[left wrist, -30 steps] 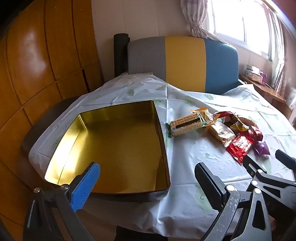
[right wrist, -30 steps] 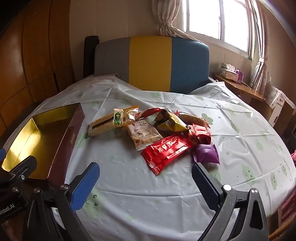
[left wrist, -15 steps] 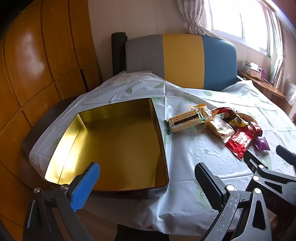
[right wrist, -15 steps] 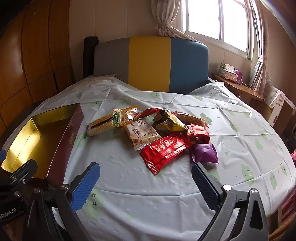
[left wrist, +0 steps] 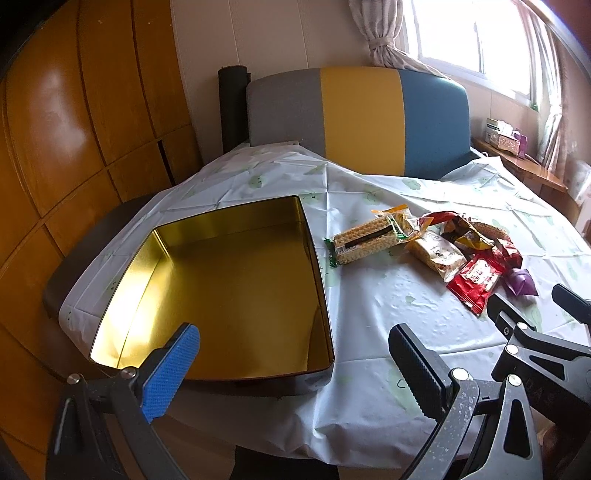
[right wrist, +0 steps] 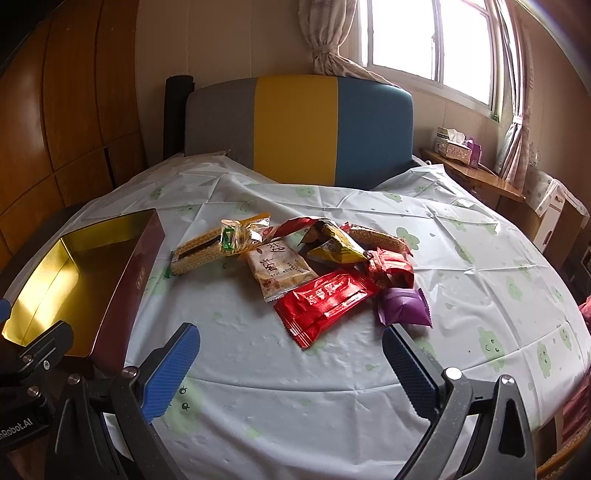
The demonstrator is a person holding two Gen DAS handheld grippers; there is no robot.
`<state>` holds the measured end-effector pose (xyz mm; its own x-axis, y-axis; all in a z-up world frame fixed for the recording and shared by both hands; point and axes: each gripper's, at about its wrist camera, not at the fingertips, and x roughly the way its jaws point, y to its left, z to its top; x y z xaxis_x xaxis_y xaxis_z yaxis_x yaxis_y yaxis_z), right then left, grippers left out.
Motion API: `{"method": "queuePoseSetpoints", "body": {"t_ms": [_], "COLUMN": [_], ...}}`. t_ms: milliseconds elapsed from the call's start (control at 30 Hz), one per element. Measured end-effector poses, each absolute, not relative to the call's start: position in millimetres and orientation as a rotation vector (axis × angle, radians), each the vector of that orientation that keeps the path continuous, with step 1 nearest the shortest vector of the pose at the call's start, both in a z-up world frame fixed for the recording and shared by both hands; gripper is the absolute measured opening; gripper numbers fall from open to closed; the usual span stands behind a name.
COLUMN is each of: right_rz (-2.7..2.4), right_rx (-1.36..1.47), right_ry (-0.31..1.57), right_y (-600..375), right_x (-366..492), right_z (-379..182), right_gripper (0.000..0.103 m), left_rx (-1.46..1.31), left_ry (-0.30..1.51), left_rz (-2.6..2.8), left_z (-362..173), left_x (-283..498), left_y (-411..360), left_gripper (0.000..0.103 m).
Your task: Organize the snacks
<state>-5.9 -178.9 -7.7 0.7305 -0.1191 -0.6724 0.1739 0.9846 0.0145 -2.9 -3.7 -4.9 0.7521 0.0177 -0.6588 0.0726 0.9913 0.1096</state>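
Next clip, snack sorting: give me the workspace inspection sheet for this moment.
Surface: table under a white tablecloth with green prints, creased.
Job's things: gold-lined tin open, nothing seen inside; snacks piled right of it, apart from it: wafer pack, beige biscuit pack, red packet, purple packet, yellow packet.
Clutter: nothing seen.
Grippers: left gripper open, holding nothing, near the tin's front edge; right gripper open, holding nothing, short of the red packet.
Cables: nothing seen.
Surroundings: grey, yellow and blue sofa back, wooden panels, window, tissue box on a side shelf.
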Motion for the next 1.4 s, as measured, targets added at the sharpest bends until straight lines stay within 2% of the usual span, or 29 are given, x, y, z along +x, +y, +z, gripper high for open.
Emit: {"method": "queuePoseSetpoints", "body": {"t_ms": [1400], "right_rz": [-0.175], "right_rx": [0.079], "right_ry": [0.723], "right_y": [-184.3], "right_x": [-6.4], "right_z": [-6.3], "right_gripper": [0.101], "left_rx": [0.153], "left_ry": [0.714], "left_rz": [-0.047], "left_z": [0.3], "left_x": [-5.8], "left_y": [-11.7], "left_gripper": [0.103]}}
